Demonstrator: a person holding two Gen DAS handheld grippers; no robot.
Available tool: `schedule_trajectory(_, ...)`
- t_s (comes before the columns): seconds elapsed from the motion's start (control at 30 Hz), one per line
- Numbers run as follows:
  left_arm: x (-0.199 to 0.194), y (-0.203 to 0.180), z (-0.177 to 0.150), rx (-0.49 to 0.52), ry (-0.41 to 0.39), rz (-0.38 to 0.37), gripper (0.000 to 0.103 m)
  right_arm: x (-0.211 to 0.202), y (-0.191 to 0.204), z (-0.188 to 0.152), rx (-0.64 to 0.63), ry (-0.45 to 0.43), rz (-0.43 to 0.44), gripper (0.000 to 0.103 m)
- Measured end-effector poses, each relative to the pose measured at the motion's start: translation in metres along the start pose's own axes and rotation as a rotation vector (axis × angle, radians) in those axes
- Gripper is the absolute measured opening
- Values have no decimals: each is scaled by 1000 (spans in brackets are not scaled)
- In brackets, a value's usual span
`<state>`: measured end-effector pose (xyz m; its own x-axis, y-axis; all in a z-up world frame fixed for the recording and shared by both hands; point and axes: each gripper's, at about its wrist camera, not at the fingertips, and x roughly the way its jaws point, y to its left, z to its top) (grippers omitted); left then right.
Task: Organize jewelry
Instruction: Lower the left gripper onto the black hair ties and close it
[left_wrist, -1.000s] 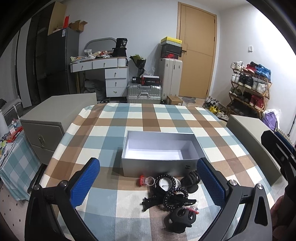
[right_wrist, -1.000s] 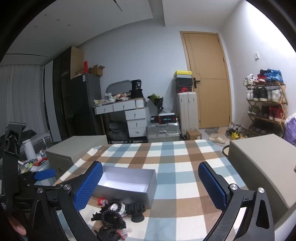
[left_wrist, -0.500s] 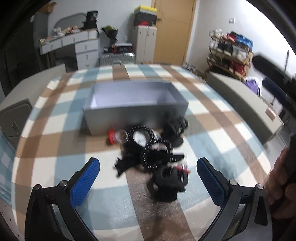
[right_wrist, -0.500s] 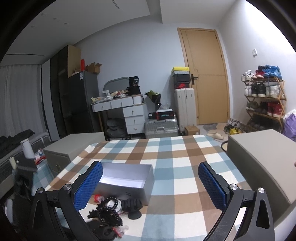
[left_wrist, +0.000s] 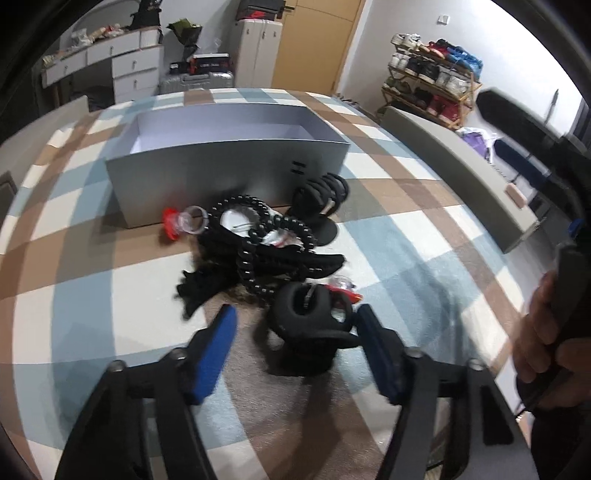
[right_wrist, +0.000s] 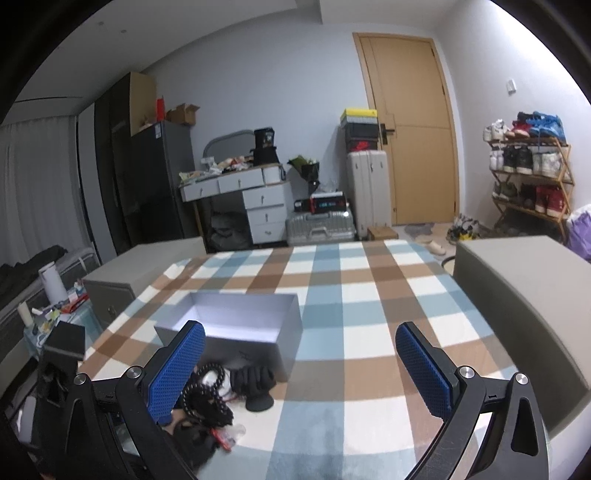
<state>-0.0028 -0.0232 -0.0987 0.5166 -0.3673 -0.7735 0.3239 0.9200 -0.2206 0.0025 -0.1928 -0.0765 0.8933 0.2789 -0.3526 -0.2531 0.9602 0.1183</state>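
Your left gripper (left_wrist: 297, 332) has just been closing and now sits half-narrowed around the black ring-shaped hair piece (left_wrist: 308, 314), the item of the pile nearest your edge of the checked tablecloth (left_wrist: 110, 295). Its right pad looks at or almost on that piece, while the left pad stands clear of it, so treat it as bracketed, not yet gripped. Centre the piece between the pads before you squeeze, or it will likely skid sideways. Watch the small red and clear trinket (left_wrist: 343, 288) lying against its far side, and the black beaded bracelets (left_wrist: 266, 236) just behind; lift straight up so nothing drags along. The grey box (left_wrist: 229, 170) waits open towards the table's middle, touching the pile. Your right gripper (right_wrist: 299, 369) hangs wide and empty above the cloth.
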Motion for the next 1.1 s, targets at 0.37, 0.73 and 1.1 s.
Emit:
schedule_trajectory(0.37, -6, -3, -2, 56, -36, 34, 42, 16, -10, -17, 74, 154, 102, 103)
schedule_trajectory(0.73, -25, 13, 3, -4, -87, -37, 41, 28, -10, -23, 95, 213, 133, 103)
schedule_trajectory(1.1, -49, 33, 9, -33, -193, -2, 42, 56, -8, -29, 158, 313, 239, 103)
